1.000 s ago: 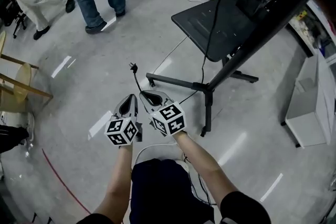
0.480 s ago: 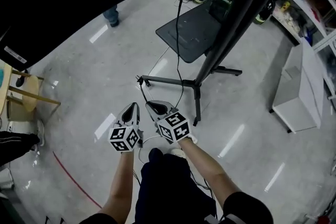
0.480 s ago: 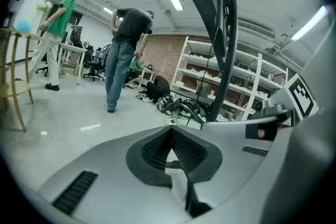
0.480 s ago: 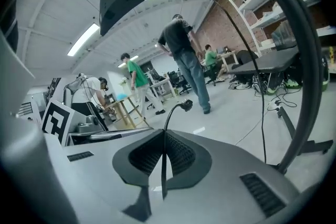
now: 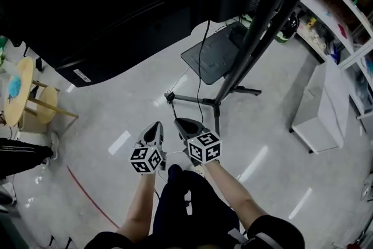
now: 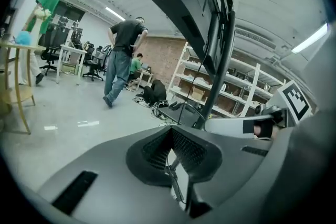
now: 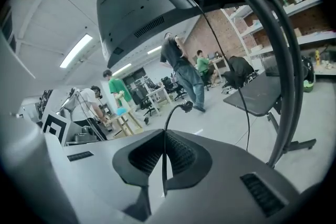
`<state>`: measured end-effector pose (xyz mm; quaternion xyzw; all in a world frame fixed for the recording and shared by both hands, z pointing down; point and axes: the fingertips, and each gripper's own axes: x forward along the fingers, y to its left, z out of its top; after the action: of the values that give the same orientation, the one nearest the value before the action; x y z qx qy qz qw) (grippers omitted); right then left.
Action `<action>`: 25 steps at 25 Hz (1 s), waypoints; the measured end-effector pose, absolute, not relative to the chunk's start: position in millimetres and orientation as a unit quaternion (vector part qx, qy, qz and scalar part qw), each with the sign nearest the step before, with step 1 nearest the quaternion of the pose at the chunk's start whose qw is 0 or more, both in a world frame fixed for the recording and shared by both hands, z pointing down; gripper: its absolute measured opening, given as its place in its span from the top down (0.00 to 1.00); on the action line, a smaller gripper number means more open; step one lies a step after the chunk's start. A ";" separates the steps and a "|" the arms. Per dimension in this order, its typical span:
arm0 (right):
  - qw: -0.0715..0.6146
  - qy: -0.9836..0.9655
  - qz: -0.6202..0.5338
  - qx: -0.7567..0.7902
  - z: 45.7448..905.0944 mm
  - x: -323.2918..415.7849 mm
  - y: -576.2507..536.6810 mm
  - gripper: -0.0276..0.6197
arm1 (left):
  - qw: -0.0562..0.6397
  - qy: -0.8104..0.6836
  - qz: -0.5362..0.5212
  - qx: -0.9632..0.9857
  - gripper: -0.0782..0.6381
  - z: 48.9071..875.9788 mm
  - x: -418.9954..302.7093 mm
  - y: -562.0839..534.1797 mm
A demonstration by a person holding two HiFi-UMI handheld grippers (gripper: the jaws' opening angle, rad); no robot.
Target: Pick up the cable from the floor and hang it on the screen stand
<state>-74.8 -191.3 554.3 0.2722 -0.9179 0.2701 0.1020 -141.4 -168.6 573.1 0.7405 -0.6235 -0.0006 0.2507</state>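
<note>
Right gripper (image 7: 164, 134): jaws clamped on the cable (image 7: 164, 165), which rises thin and black from the pads to a plug (image 7: 186, 107) above the tips. Left gripper (image 6: 170, 131): jaws closed, a thin stretch of cable between the pads. Both held side by side, close together, above the floor (image 5: 116, 114). Ahead: stand (image 5: 256, 38) with dark tray (image 5: 213, 58) and a leg end near the plug. Screen (image 5: 145, 3) overhead, large and black.
</note>
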 end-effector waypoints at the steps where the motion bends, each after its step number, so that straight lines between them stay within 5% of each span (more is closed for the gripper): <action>1: 0.096 -0.917 0.269 0.277 540.1 -72.5 -191.8 0.90 | 0.249 -0.622 -0.003 0.742 0.88 560.4 -140.7 -168.3; 25: -0.008 -0.923 0.206 0.326 321.7 -2.4 -162.8 0.90 | 0.212 -0.546 -0.005 0.810 0.88 389.1 -65.0 -162.9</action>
<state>-2.4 -162.8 321.7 0.3258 -0.9227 0.2059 -0.0076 -65.0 -162.9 389.1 0.8104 -0.5460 -0.0053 0.2125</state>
